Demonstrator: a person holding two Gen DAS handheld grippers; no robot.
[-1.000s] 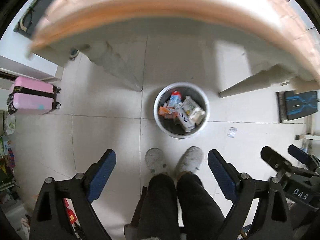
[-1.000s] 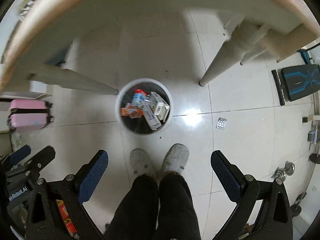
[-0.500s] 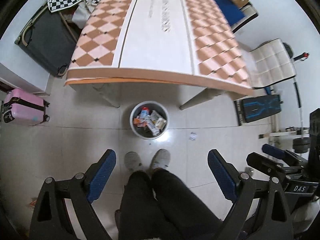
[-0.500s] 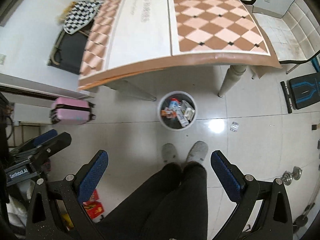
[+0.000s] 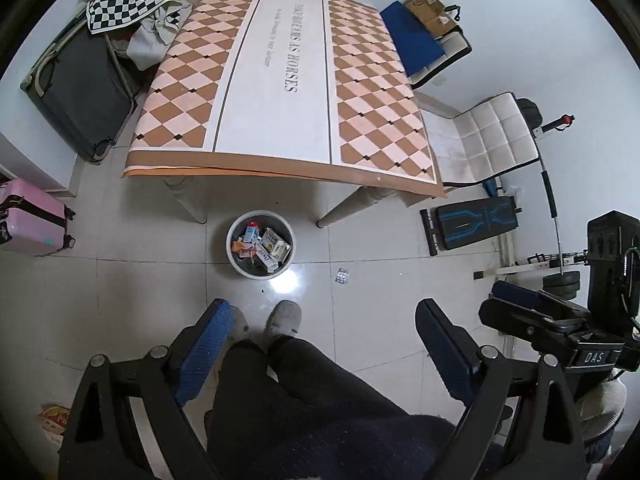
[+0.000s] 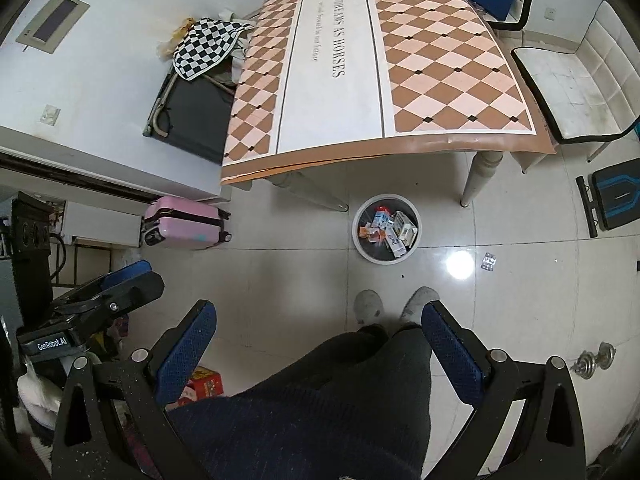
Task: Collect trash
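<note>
A round grey trash bin [image 5: 240, 270] stands on the tiled floor in front of the table, holding several cartons and wrappers [image 5: 264, 246]; it also shows in the right wrist view [image 6: 366, 254]. A silver pill blister pack [image 5: 343, 276] lies on the floor to the bin's right, also seen in the right wrist view [image 6: 489, 262]. My left gripper [image 5: 322, 322] is open and empty, high above the floor over the person's legs. My right gripper [image 6: 316, 322] is open and empty at a similar height.
A table with a checkered cloth [image 5: 280, 80] stands behind the bin. A pink suitcase [image 5: 30, 218] sits at the left, a white chair [image 5: 488, 140] and a black step platform [image 5: 476, 222] at the right. The person's feet [image 5: 284, 318] stand near the bin. Red cartons [image 6: 204, 386] lie on the floor at the left.
Both grippers have risen well away from the bin, from below table-edge level to high above the tabletop. The bin now looks smaller. Both stay open and empty.
</note>
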